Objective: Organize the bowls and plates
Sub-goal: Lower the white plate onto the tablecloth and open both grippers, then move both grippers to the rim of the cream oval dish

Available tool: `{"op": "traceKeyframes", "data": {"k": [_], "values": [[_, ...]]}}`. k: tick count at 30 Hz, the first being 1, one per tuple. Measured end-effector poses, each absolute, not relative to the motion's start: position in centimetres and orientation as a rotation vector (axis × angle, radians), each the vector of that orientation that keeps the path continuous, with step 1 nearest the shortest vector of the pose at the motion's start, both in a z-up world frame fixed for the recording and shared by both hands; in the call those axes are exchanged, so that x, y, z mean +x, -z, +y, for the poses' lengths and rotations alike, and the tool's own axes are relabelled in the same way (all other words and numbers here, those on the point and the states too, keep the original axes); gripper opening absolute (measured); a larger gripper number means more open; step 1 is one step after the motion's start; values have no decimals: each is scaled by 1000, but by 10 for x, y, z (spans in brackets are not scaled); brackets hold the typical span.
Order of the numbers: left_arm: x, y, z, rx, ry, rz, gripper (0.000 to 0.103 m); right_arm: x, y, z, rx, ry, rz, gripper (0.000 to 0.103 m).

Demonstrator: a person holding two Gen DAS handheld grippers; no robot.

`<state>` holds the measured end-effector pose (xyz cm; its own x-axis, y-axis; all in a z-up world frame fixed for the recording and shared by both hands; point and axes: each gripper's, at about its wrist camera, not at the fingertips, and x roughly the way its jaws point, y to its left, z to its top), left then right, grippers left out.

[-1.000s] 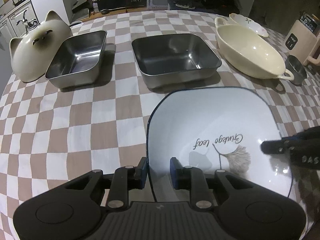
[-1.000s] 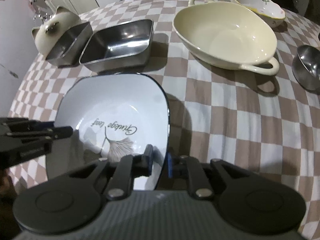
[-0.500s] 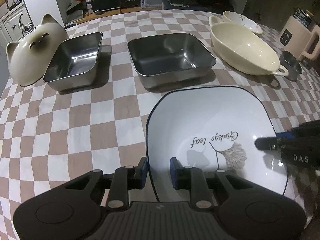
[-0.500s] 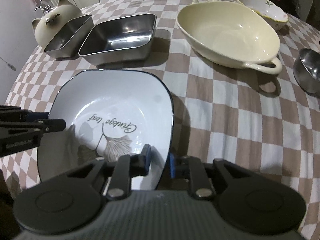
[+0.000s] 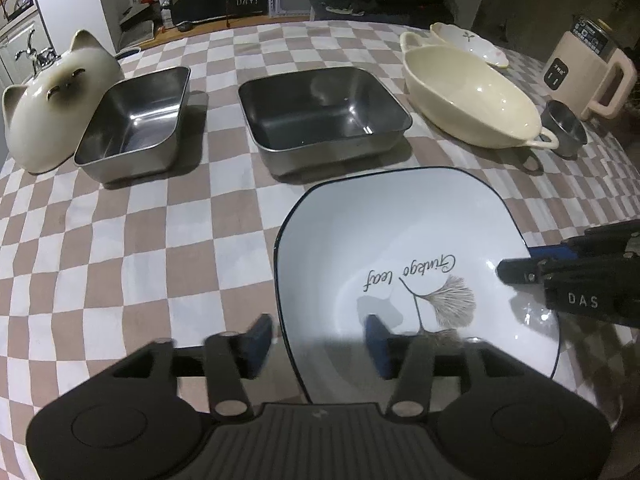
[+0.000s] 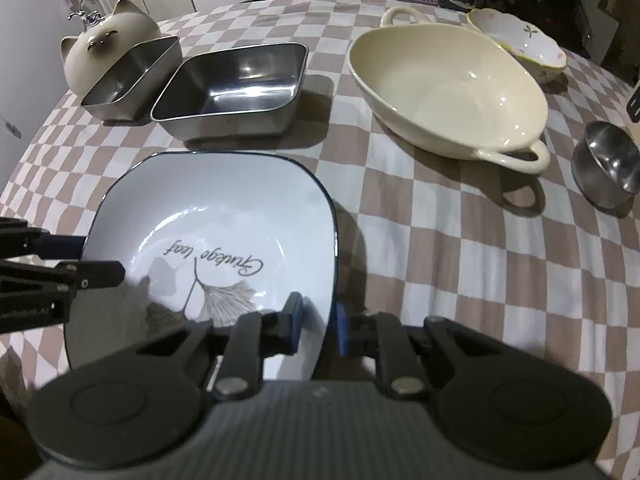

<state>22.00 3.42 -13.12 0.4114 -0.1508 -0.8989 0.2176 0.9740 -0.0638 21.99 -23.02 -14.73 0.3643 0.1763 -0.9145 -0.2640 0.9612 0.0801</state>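
Far left edge of the tabletop (image 5: 120, 240): cat jar (image 5: 52, 108), touching a small steel tray (image 5: 136, 128). Next right, a larger steel tray (image 5: 324, 116), just apart from the small one. Both trays empty, upright.

Near edge, centre: plate (image 5: 400, 240), white, dark rim, squarish, "Ginkgo leaf" print with a leaf drawing. It sits just in front of the large tray, not touching it.

Left gripper (image 5: 318, 342): jaws have just been opening and now stand apart. The plate's left rim is between them, one pad outside the rim and one over the plate's inside, neither pressing on it. So the left grip is released.

Right gripper (image 6: 318, 326): jaws close together, clamped on the plate's right rim, one pad inside, one outside. In the left wrist view its fingers reach over the plate's right edge; in the right wrist view the left gripper's fingers reach in over the left edge.

Right of the large tray: cream oval dish (image 6: 448, 84) with loop handles at both ends, empty. Behind it toward the far right corner, a small flowered bowl (image 6: 520, 44), touching or nearly touching the dish, can't tell which. Right edge: small steel cup (image 6: 608, 164), apart from the dish handle. Beyond it, a beige kettle (image 5: 588, 72).
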Motion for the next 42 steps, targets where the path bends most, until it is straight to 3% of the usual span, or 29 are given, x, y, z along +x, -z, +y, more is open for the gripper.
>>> {"op": "traceKeyframes", "data": {"k": [2, 6, 11, 18, 42], "values": [[219, 131, 35, 66, 227, 1119, 71, 219, 148, -231, -75, -273, 1173, 33], [220, 133, 39, 60, 204, 1130, 82, 215, 148, -238, -48, -267, 1177, 38], [216, 133, 43, 57, 184, 1127, 96, 203, 142, -244, -16, -299, 1148, 79], [204, 123, 44, 53, 191, 1094, 103, 183, 134, -247, -22, -293, 1105, 101], [205, 43, -8, 84, 286, 713, 103, 183, 73, -346, 400, 5, 857, 103]]}}
